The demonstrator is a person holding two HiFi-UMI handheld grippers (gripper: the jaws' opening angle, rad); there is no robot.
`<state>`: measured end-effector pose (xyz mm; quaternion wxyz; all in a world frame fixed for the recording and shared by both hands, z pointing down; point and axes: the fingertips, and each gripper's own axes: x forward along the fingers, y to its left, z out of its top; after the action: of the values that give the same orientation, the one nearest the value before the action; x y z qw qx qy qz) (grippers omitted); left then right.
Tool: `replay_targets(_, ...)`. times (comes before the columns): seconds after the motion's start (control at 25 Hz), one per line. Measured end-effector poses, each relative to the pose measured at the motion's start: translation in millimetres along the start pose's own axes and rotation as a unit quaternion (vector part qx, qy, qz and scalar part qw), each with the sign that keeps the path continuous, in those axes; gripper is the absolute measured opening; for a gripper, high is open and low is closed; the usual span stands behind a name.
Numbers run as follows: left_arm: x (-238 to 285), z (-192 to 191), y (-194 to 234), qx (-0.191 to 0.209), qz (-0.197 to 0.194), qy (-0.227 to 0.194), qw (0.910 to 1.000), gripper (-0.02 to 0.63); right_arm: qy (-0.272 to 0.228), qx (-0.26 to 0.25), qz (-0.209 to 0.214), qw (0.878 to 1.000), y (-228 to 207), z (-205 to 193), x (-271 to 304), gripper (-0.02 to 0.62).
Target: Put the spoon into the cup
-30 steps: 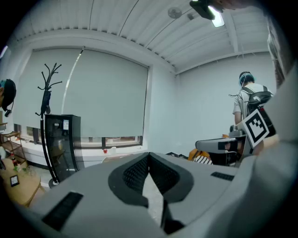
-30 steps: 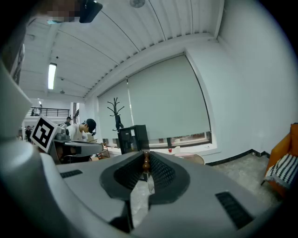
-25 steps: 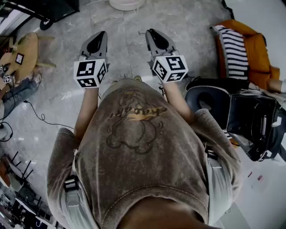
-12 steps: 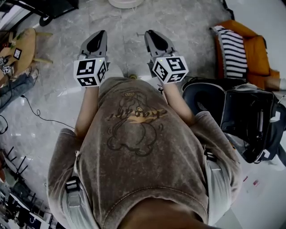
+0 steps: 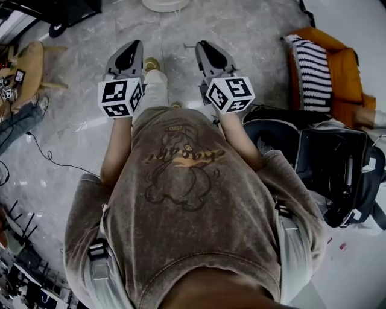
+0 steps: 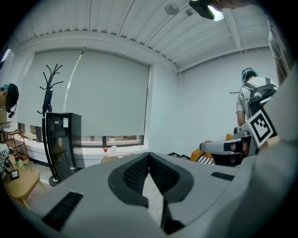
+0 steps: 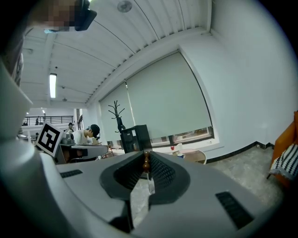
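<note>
The person is walking: a pale trouser leg (image 5: 155,90) is now swinging forward over the grey floor (image 5: 259,36), where a second ago only a shoe tip was showing. The white round base (image 5: 164,5) ahead of that leg is sliding further into view. The left gripper (image 5: 132,49) is travelling just left of the leg, its jaws pressed together at the tips with nothing between them. The right gripper (image 5: 206,49) is travelling just right of the leg and is clenching the spoon (image 7: 146,163), or what I am taking for it: a slim thing with a brown beaded end, standing up between the pads. No cup is showing near the leg. Far ahead of the leg a round table (image 7: 198,155) is carrying a few small things, too small to name. So the task is sitting in its carrying stage: the spoon is secured and crossing the room, and the cup is yet to be found and approached before any lowering begins.
</note>
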<state>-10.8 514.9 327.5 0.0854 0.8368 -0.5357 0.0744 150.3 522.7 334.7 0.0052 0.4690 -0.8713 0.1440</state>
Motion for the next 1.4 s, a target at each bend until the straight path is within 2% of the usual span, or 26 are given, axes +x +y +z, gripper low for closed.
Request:
replay_targets(0.32, 56.6, -10.2, 27.0, 0.000, -0.004, 0.006, 1.0000, 0.018, 0.003, 0.002, -0.001, 1.000, -32.3, -5.6, 50.3, 0.052)
replay_targets(0.84, 139.7, 1.8, 82.9, -0.006, -0.018, 0.023, 0.9996, 0.018, 0.017, 0.009, -0.011, 1.000, -69.2, 9.6, 139.4, 0.052)
replay_targets(1.4, 232.9, 37.5, 146.1, -0.008, -0.039, 0.031, 0.9987, 0.018, 0.024, 0.009, -0.022, 0.999, -107.0, 46.0, 245.1, 0.052)
